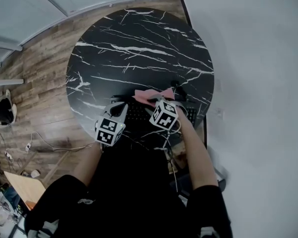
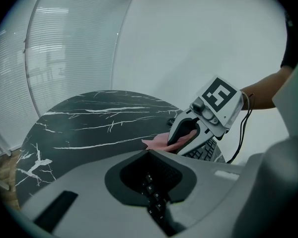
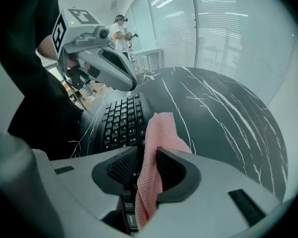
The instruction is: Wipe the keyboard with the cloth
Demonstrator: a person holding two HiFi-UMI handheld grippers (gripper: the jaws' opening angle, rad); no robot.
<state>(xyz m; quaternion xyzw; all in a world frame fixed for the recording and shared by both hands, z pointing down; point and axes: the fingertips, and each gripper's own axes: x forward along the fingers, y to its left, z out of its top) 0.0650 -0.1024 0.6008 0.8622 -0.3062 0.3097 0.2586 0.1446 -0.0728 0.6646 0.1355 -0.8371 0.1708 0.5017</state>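
A black keyboard (image 1: pixel 139 114) lies at the near right of the round black marble table (image 1: pixel 139 48). A pink cloth (image 1: pixel 151 96) is draped over its far edge. My right gripper (image 1: pixel 162 100) stands over it, and in the right gripper view the cloth (image 3: pixel 159 133) hangs between the parted jaws of my right gripper (image 3: pixel 146 150), against the right one, with the keyboard (image 3: pixel 120 120) below. My left gripper (image 1: pixel 120 106) hovers at the keyboard's left end, jaws together, nothing in them. The left gripper view shows my left gripper (image 2: pixel 149 152) above the keys, and my right gripper (image 2: pixel 177 145) on the cloth (image 2: pixel 159 143).
The table's right edge lies close beside the keyboard, next to a white wall (image 1: pixel 258 58). A cable (image 1: pixel 172 155) runs down from the right gripper. Wooden floor (image 1: pixel 35 83) lies to the left. A person (image 3: pixel 121 31) stands far off near glass walls.
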